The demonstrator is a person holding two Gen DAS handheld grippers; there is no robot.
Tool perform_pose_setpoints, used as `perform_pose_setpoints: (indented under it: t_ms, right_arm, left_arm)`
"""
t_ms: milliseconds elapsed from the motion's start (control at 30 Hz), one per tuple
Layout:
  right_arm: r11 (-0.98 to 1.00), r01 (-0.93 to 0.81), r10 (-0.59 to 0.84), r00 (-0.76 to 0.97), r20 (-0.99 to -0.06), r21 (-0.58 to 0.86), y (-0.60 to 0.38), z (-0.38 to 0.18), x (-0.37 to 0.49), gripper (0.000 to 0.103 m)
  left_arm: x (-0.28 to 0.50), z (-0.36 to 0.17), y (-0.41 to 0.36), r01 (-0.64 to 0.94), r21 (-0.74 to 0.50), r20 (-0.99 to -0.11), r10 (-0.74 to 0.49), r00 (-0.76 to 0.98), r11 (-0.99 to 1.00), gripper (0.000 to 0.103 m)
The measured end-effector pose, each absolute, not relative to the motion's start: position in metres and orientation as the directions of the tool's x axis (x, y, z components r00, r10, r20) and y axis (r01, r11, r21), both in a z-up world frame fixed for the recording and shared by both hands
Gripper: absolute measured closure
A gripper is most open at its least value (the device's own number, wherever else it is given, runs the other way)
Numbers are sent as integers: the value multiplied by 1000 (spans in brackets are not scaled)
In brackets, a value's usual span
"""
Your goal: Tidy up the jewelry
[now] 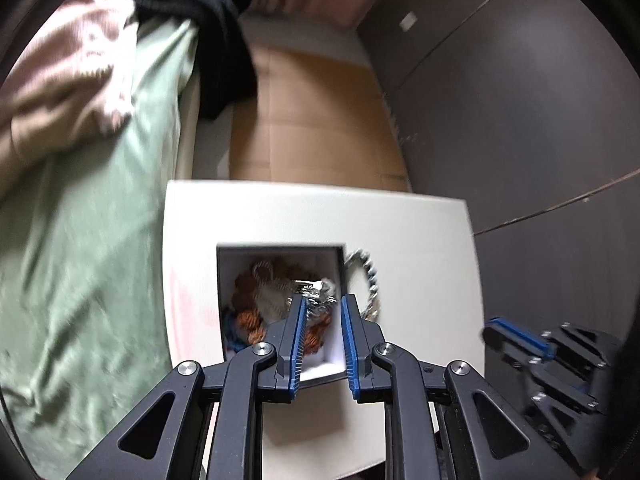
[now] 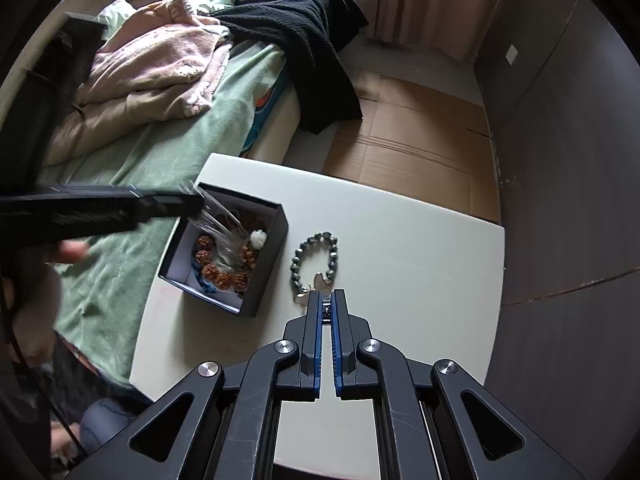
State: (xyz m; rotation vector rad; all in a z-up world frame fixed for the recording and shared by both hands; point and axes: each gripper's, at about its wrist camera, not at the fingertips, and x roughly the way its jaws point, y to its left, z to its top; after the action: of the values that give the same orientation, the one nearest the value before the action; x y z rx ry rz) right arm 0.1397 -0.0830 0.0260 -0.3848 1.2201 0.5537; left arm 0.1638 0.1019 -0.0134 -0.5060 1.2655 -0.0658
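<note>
A black jewelry box (image 2: 264, 256) with a white inside stands on the white table (image 2: 420, 264). It holds brown bead bracelets (image 2: 216, 272) and a clear plastic bag (image 2: 230, 236). My left gripper (image 1: 323, 307) is open above the box (image 1: 280, 264), and the silvery bag (image 1: 316, 292) lies just past its tips. A grey bead bracelet (image 2: 316, 260) lies on the table right of the box. My right gripper (image 2: 327, 300) is nearly shut at the bracelet's near end, on its small charm; it also shows in the left wrist view (image 1: 516, 338).
A bed with a green sheet (image 2: 168, 152), pink blanket (image 2: 160, 64) and black cloth (image 2: 312, 40) lies left of the table. Flattened cardboard (image 2: 420, 136) covers the floor behind. A dark wall (image 2: 568, 160) runs along the right.
</note>
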Motion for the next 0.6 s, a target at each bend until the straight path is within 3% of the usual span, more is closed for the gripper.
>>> perform_pose_setpoints:
  t_ms: [33, 67, 100, 167, 600]
  right_arm:
    - [804, -595, 198, 237, -951, 19, -81, 26, 140, 97]
    - [802, -597, 202, 236, -951, 22, -79, 26, 139, 97]
    - [800, -599, 205, 234, -950, 25, -77, 26, 139, 97]
    - [797, -603, 207, 231, -951, 26, -72, 24, 140, 97]
    - [749, -655, 274, 166, -947, 102, -9, 10, 136, 97]
  left_arm:
    - [162, -18, 103, -233, -399, -897, -323, 303, 887, 83]
    - [160, -20, 105, -238, -402, -896, -327, 301, 884, 74]
    - [157, -20, 107, -242, -406, -894, -328, 306, 881, 53]
    - [149, -17, 113, -255, -400, -893, -312, 325, 880, 25]
    - [76, -1, 190, -384, -419, -872, -246, 423, 823, 25]
